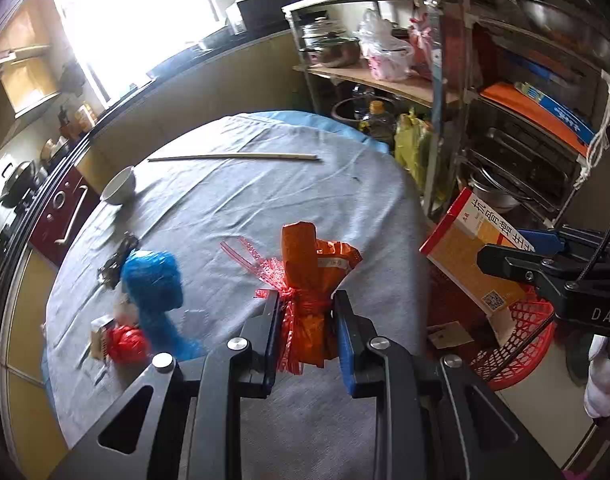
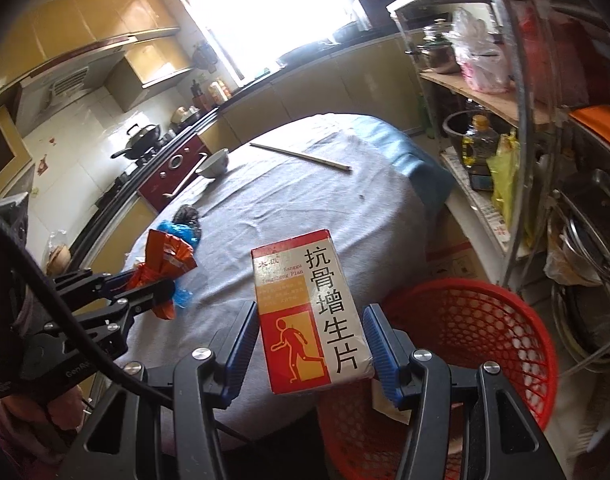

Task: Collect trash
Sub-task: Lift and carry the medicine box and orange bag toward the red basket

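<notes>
My left gripper [image 1: 307,308] is shut on an orange wrapper tied with red ribbon [image 1: 309,280], held above the grey table [image 1: 265,200]; it also shows in the right wrist view [image 2: 165,264]. My right gripper [image 2: 311,336] is shut on a red, white and yellow medicine box [image 2: 309,308], held over the table's right edge beside a red mesh basket [image 2: 485,340]. The box [image 1: 469,252] and basket [image 1: 521,328] also show in the left wrist view. A blue plastic wrapper [image 1: 153,284], a red crumpled scrap [image 1: 127,344] and a small carton [image 1: 101,336] lie on the table's left.
A white bowl [image 1: 119,188] and a pair of chopsticks [image 1: 233,157] lie at the table's far side. A dark scrap [image 1: 115,260] lies by the blue wrapper. Metal shelves [image 1: 525,120] with pots stand to the right, kitchen counter [image 1: 185,72] behind.
</notes>
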Available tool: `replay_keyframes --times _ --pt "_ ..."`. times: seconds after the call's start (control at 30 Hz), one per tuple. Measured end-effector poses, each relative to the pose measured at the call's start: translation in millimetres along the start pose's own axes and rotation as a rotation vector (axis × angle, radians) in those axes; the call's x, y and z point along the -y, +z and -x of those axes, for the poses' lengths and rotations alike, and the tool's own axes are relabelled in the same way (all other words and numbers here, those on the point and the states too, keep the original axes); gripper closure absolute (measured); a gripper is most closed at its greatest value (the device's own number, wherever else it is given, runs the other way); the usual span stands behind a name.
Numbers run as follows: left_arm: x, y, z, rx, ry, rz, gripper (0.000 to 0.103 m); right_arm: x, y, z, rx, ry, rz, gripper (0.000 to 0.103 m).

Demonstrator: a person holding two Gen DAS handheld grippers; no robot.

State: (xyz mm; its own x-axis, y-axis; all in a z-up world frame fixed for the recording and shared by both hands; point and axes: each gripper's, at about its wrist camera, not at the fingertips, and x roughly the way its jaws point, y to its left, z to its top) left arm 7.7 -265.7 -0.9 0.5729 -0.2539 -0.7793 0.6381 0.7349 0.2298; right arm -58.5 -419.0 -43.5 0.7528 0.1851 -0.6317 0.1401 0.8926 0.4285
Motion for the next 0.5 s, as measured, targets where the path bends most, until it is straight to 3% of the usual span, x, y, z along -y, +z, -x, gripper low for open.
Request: replay_keyframes --times 0.5 --pt "69 24 -23 0.051 -0.067 -0.096 0.076 69 -19 33 0.049 -0.140 -0.143 0.046"
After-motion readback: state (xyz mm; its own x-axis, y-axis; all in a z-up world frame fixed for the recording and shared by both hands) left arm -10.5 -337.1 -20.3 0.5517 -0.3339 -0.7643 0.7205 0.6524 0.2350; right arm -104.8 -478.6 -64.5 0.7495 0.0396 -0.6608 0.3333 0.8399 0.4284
